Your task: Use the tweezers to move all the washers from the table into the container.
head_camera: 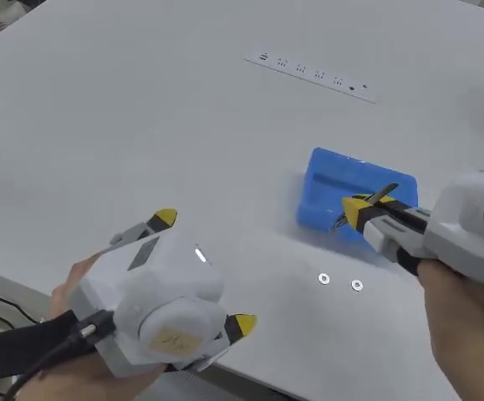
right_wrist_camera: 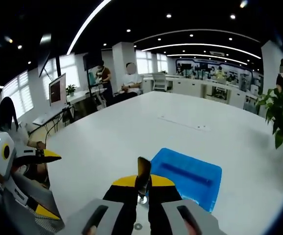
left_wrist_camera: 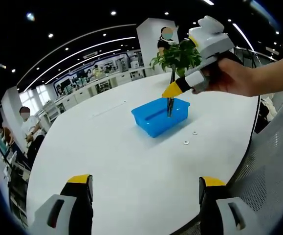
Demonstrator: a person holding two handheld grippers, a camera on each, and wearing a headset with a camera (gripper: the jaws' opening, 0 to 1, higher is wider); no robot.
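Left gripper (head_camera: 205, 271) spread, empty. Right gripper (head_camera: 354, 210) pinches tweezers (left_wrist_camera: 170, 105) over blue container (head_camera: 318, 188). Two washers (head_camera: 323, 278) near right gripper: likely thin, light, slippery; nip across rim.

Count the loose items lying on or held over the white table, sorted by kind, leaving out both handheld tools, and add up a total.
washers: 2
blue container: 1
tweezers: 1
Total: 4
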